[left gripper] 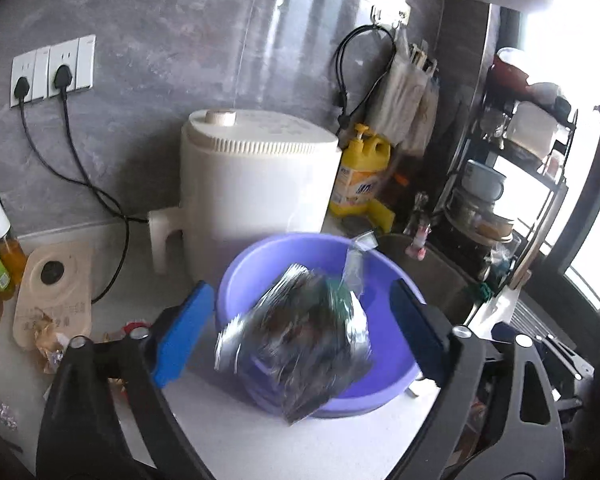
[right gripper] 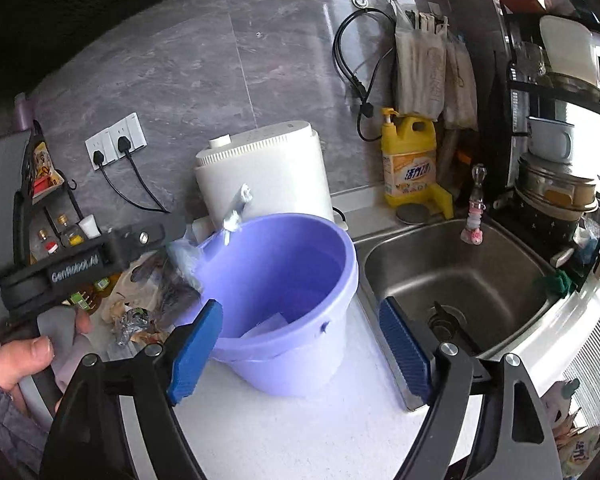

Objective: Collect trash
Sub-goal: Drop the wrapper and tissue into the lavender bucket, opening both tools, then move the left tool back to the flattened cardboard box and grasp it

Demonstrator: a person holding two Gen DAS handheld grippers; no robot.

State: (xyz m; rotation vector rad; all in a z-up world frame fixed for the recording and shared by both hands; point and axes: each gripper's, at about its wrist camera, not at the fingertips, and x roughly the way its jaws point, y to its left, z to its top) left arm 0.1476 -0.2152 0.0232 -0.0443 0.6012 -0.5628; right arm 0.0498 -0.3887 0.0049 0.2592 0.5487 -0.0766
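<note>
So the left gripper (left gripper: 300,328) has its blue pads spread wide, and a crinkly foil snack bag (left gripper: 300,344) sits blurred between them without touching either, right over the rim of the purple bucket (left gripper: 384,384). The right gripper (right gripper: 300,344) is wide open too, gripping nothing, with the bucket's wall between its fingers. More crumpled wrappers (right gripper: 134,322) lie on the white counter (right gripper: 300,432) left of the bucket, with the steel sink (right gripper: 464,276) on its right.

Strong daylight enters from the window (left gripper: 580,128) at the right and burns out there. The wall (right gripper: 220,60) shows pale glare. The bag (left gripper: 300,340) is motion-blurred — fisheye edges bend, corners dark.
</note>
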